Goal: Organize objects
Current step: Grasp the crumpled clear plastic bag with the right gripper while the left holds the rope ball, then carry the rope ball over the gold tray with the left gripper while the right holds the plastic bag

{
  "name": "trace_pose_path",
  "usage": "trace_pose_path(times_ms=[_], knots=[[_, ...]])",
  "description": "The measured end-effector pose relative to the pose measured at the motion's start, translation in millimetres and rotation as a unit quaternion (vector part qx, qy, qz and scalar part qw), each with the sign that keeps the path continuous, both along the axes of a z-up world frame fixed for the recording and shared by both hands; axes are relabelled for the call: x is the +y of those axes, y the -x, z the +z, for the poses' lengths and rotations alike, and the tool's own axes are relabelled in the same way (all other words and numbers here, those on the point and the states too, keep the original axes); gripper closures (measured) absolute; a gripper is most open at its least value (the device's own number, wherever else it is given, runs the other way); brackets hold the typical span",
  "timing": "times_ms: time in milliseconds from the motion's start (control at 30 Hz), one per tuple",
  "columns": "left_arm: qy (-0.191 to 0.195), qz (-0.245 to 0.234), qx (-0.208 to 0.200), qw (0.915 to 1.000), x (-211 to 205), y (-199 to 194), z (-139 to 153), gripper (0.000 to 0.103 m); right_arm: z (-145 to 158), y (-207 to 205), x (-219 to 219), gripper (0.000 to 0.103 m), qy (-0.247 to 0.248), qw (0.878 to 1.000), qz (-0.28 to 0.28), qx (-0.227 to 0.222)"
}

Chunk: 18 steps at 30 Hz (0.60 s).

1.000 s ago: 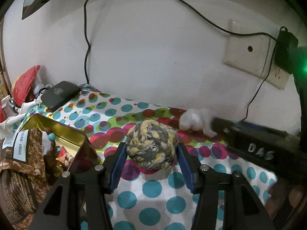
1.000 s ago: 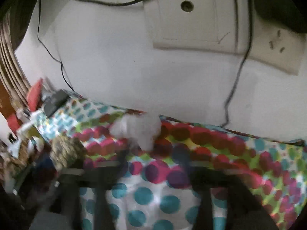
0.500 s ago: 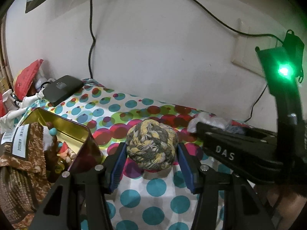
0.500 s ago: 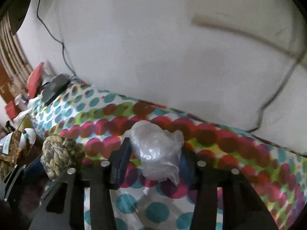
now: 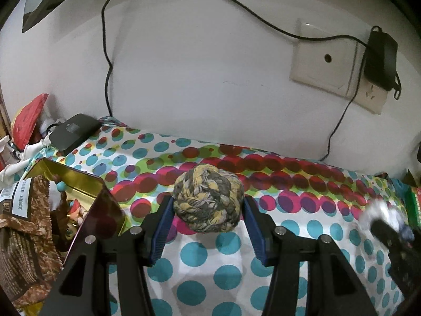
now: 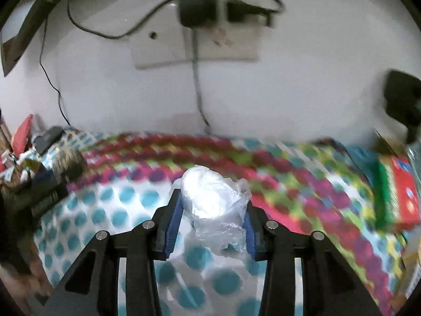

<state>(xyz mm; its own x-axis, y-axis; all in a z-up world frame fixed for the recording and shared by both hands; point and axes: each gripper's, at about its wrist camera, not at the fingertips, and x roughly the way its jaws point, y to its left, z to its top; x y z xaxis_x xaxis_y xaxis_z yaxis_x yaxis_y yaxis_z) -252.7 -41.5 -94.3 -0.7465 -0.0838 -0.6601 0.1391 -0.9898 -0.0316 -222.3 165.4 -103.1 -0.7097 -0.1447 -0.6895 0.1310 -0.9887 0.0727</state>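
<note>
- Our right gripper (image 6: 212, 212) has just clamped the crinkly plastic bundle (image 6: 214, 200); carry it gently so it doesn't slip.
- Left gripper (image 5: 209, 214) grips the braided rope ball (image 5: 208, 198) above the dotted cloth (image 5: 210, 263), near the gold tin (image 5: 79, 181).

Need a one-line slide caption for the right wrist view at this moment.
Right tongs, jaws just closed, clamp a crumpled clear plastic bag above the polka-dot cloth.
</note>
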Motion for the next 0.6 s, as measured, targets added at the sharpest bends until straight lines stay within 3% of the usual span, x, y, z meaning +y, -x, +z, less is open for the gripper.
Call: trace_pose_path(times_ms=[367,600], knots=[[0.019,-0.018,0.002,0.9997,13.6,-1.6,-1.1,0.049,-5.1,-46.9,3.6,0.064,-0.025,1.0,-0.015,0.012],[0.029,-0.027,0.005,0.9992,20.0,-1.5,-1.4,0.049,-5.1,-47.5,-4.0,0.064,-0.04,0.999,-0.008,0.012]])
